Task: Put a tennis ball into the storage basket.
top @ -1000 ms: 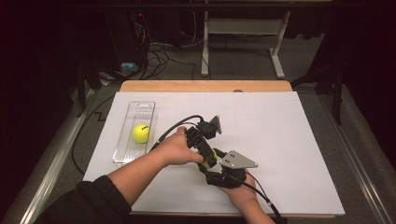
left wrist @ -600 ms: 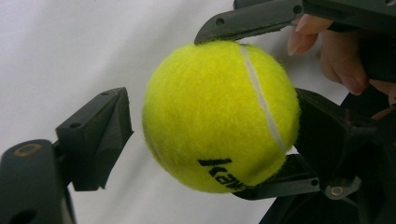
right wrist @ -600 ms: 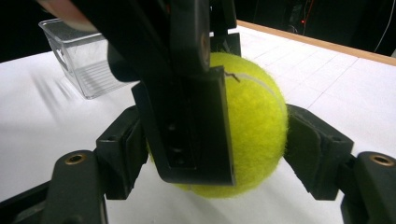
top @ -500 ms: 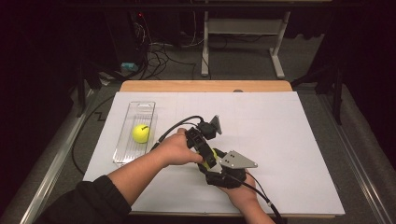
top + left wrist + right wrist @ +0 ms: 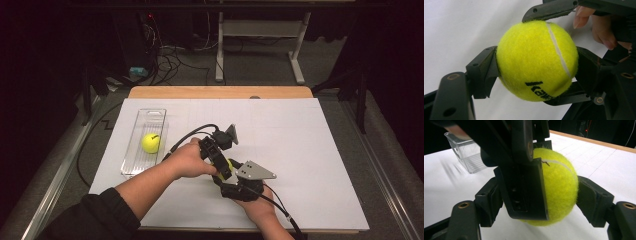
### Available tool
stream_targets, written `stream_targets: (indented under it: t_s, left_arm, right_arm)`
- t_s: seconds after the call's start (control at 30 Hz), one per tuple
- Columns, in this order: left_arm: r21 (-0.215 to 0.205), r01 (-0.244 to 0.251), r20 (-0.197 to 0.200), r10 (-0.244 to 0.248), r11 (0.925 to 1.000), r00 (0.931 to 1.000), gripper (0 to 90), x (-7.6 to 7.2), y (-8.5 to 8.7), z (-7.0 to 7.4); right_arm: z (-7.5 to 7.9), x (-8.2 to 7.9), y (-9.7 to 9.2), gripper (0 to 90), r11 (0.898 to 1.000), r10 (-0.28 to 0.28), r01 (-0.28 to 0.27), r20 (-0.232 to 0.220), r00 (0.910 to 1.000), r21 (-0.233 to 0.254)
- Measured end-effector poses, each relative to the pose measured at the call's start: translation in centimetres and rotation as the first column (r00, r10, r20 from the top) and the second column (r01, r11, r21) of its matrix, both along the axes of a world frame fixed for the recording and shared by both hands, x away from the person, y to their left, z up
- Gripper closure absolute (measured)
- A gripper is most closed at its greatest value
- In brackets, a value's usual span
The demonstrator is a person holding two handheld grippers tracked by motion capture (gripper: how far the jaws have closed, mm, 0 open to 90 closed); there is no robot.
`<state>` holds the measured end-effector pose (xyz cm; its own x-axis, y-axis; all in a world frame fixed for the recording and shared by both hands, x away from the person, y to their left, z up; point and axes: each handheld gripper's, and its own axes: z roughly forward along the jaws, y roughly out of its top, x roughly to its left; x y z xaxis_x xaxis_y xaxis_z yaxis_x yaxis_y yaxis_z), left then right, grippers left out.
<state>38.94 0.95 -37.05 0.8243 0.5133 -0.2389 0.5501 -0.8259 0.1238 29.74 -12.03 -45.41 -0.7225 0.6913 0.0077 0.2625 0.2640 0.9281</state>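
Observation:
A yellow tennis ball (image 5: 536, 60) is held just above the white table between both grippers at the front middle. My left gripper (image 5: 536, 67) has just been closing, and its pads now press the ball's two sides. My right gripper (image 5: 541, 202) is also shut on the same ball (image 5: 559, 185). Its jaws have just eased open slightly but still touch the ball. In the left gripper view they cross the ball top and bottom. In the high view a sliver of the ball (image 5: 228, 165) shows between the left gripper (image 5: 222, 167) and the right gripper (image 5: 232, 176).
A clear plastic tray (image 5: 150, 117) lies at the left of the table with a second tennis ball (image 5: 151, 142) in it. White paper (image 5: 310, 150) covers the table, with a wooden edge at the back. Cables trail from both grippers.
In the high view both hands stay at the same spot with the ball between the grippers. Nothing else has visibly moved.

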Motion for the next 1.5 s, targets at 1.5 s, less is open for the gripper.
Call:
stream_targets:
  t_s: [1.5]
  left_arm:
    - [0.031, -0.014, 0.024, 0.013, 0.9994, 0.9996, 26.3, 0.22, 0.68, 0.60]
  right_arm:
    - [-0.50, 0.24, 0.27, 0.0, 1.000, -0.007, 0.008, -0.025, 0.9997, 0.003]
